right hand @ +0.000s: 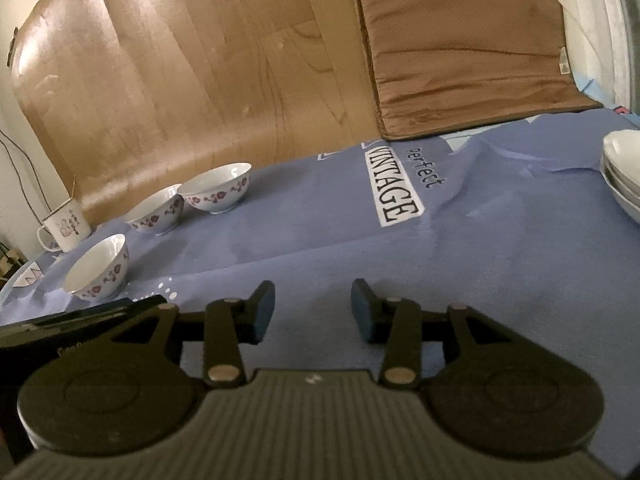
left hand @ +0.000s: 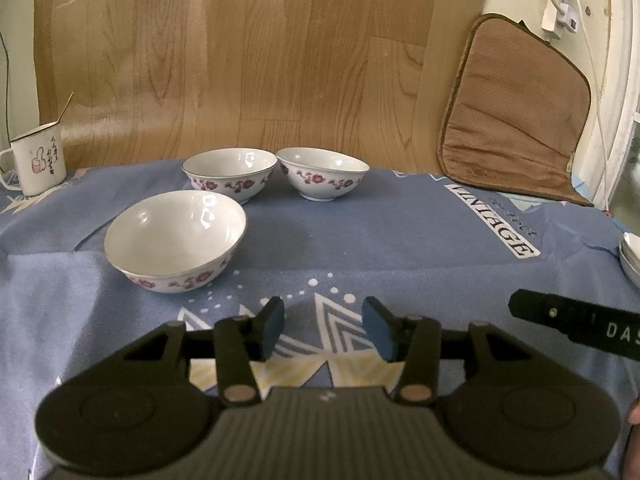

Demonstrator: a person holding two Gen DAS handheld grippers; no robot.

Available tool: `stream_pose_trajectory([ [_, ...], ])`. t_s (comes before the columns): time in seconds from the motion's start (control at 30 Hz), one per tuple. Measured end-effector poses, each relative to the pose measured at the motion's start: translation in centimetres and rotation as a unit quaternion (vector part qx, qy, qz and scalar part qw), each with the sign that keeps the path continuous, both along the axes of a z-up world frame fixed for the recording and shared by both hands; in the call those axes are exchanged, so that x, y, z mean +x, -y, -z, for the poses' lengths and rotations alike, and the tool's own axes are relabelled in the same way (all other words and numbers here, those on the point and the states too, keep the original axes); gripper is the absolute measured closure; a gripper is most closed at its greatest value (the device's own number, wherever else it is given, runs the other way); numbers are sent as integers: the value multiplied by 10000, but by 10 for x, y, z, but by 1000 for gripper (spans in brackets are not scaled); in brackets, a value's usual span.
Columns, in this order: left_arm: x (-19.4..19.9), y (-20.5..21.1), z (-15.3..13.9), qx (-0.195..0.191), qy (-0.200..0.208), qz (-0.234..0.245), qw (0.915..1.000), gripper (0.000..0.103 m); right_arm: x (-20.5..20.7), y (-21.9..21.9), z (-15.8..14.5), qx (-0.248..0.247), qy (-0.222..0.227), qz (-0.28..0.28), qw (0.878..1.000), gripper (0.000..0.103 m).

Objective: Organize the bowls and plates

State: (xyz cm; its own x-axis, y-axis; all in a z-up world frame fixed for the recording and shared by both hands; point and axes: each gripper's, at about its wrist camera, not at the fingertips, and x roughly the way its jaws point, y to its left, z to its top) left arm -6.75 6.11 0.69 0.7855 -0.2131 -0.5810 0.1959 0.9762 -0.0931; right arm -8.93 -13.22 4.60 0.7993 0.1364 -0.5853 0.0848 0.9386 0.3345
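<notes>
Both claws, left [left hand: 323, 328] and right [right hand: 313, 310], gape empty; near bowl [left hand: 175, 240] could slide on loose cloth [left hand: 400, 240] toward the table's left edge.

Three bowls on a cloth-covered table [left hand: 400, 248]: the near bowl [left hand: 175, 241] at left centre of the left wrist frame, two bowls [left hand: 230, 174] [left hand: 322, 173] side by side behind it, a mug [left hand: 37, 164] at far left, stacked plates [right hand: 624, 178] at right edge, a cushion [left hand: 516, 112] upper right.
</notes>
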Motion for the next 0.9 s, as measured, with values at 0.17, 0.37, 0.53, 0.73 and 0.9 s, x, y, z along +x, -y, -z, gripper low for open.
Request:
stream_pose_trajectory([
  [0.17, 2, 0, 0, 21, 7, 29, 10000, 58, 0, 1, 0, 2, 0, 7, 10000, 57],
  [0.37, 3, -1, 0, 36, 16, 23, 10000, 57, 0, 0, 0, -31, -7, -9, 10000, 56],
  [0.53, 5, -3, 0, 31, 12, 36, 10000, 54, 2, -1, 0, -45, -6, -33, 10000, 53],
  [0.73, 5, -4, 0, 31, 12, 28, 10000, 53, 2, -3, 0, -52, -1, -56, 10000, 50],
  [0.9, 6, -4, 0, 31, 11, 37, 10000, 53, 3, -5, -1, -76, -3, -72, 9999, 48],
])
